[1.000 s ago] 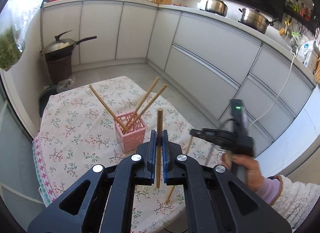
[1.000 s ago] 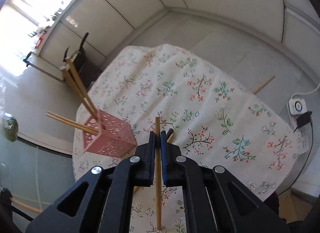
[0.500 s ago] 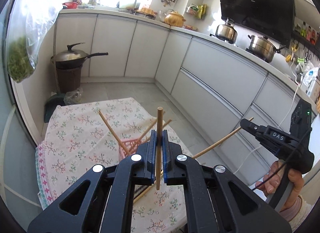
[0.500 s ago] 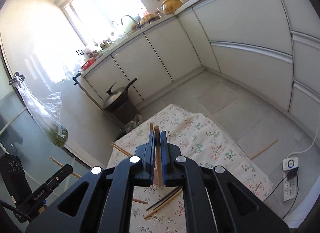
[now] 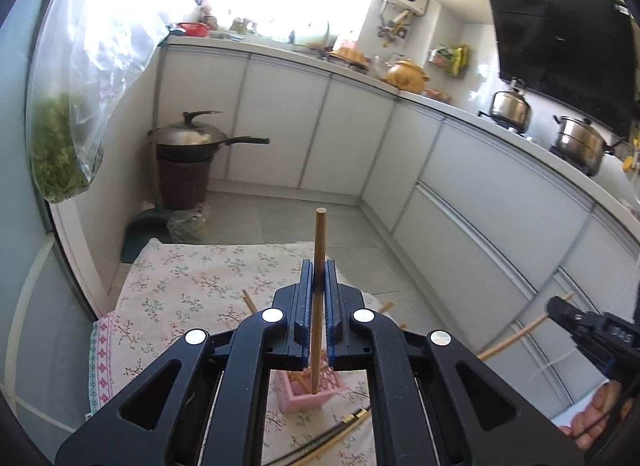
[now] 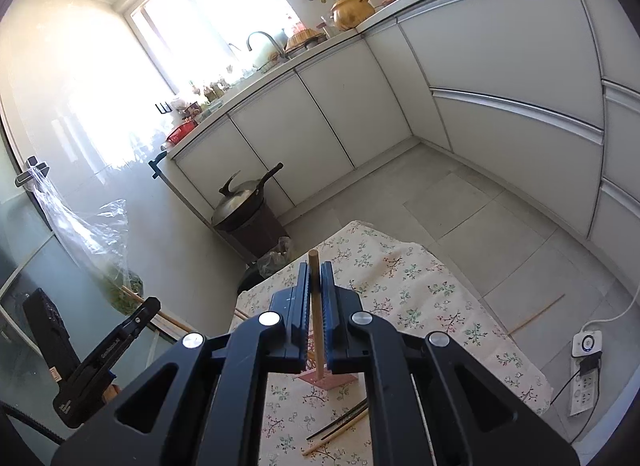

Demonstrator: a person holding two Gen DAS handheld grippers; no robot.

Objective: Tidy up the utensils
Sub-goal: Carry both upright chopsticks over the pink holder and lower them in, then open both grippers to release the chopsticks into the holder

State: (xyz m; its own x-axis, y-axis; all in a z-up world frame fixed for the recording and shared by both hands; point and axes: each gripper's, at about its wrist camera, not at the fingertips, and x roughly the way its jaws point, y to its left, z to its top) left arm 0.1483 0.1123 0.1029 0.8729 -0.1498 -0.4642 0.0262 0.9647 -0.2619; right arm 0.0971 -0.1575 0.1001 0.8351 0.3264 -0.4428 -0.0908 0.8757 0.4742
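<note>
Two grippers noted, each clamped on one wooden chopstick. Left gripper (image 5: pixel 316 318): jaws narrowed to stick width, pads pressed against both sides of left chopstick (image 5: pixel 318 266), held upright, upper end well clear of the fingertips, lower end over the pink holder (image 5: pixel 310 390); whether the tip touches inside cannot be told. Right gripper (image 6: pixel 316 316): same narrow closure, right chopstick (image 6: pixel 315 298) pinched mid-shaft, near upright, lower end over the pink holder's rim (image 6: pixel 340 380); contact there cannot be told.

Edges and room: floral tablecloth (image 5: pixel 180 290) hanging over the near table edges. Grey tiled floor (image 6: pixel 480 225) open between table and white cabinets (image 5: pixel 480 205). Lidded wok (image 5: pixel 188 137) on a brown bin (image 5: pixel 182 181) beyond the table's far corner, well apart from both tools. Bag of greens (image 5: pixel 60 161) hanging at the left by the glass door. One stray chopstick (image 6: pixel 536 314) on the floor, near a power strip (image 6: pixel 586 350).

Task items: pink holder of lattice plastic, square, standing on the cloth beneath both grippers, with several stick ends seen in it. Loose chopsticks (image 6: pixel 336 424), dark and wooden, lying on the cloth just beside the holder.
</note>
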